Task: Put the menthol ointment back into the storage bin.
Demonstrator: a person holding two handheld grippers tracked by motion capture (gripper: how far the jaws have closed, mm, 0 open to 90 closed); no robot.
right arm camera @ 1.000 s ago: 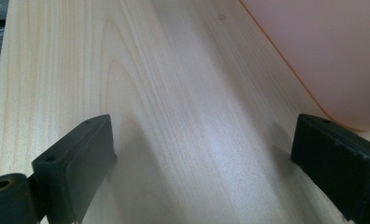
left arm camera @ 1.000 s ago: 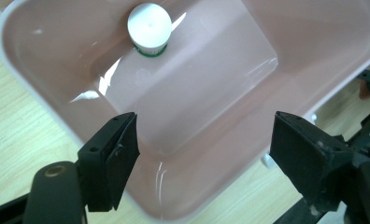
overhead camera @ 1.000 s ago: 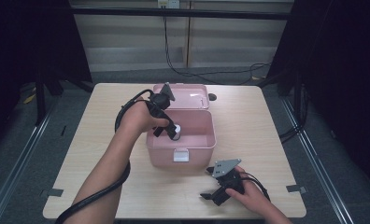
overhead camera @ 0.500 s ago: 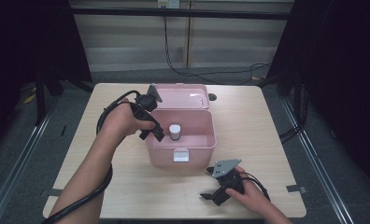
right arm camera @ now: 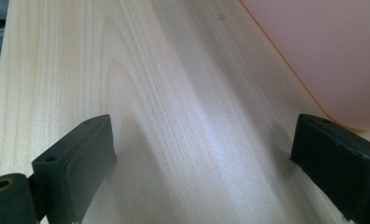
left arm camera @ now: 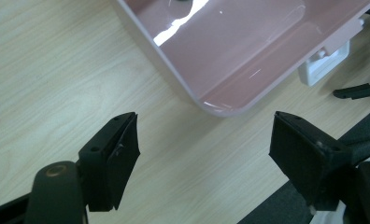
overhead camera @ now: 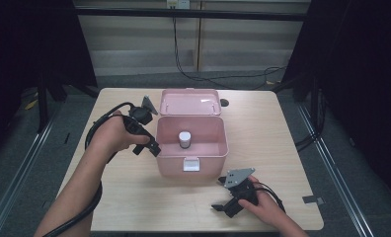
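An open pink box [overhead camera: 203,158] stands mid-table with its lid [overhead camera: 189,102] tipped back. A small grey jar with a white cap [overhead camera: 184,139] stands upright inside it. My left gripper [overhead camera: 152,147] hovers just off the box's left wall, open and empty. In the left gripper view its jaws [left arm camera: 204,140] frame bare wood, with the box's corner [left arm camera: 230,60] and white latch [left arm camera: 324,65] beyond. My right gripper [overhead camera: 224,207] rests near the table's front edge, right of the box's front, also open and empty. Past its jaws [right arm camera: 204,149] lies the pink box wall [right arm camera: 323,56].
The wooden table [overhead camera: 262,128] has bare room left and right of the box. Black cables [overhead camera: 92,133] trail from both grippers. Dark floor and metal rails surround the table.
My left gripper has drawn back from the jar inside the box, moving left over the box's wall to the table beside it. The jar stays standing. The right gripper has not moved.
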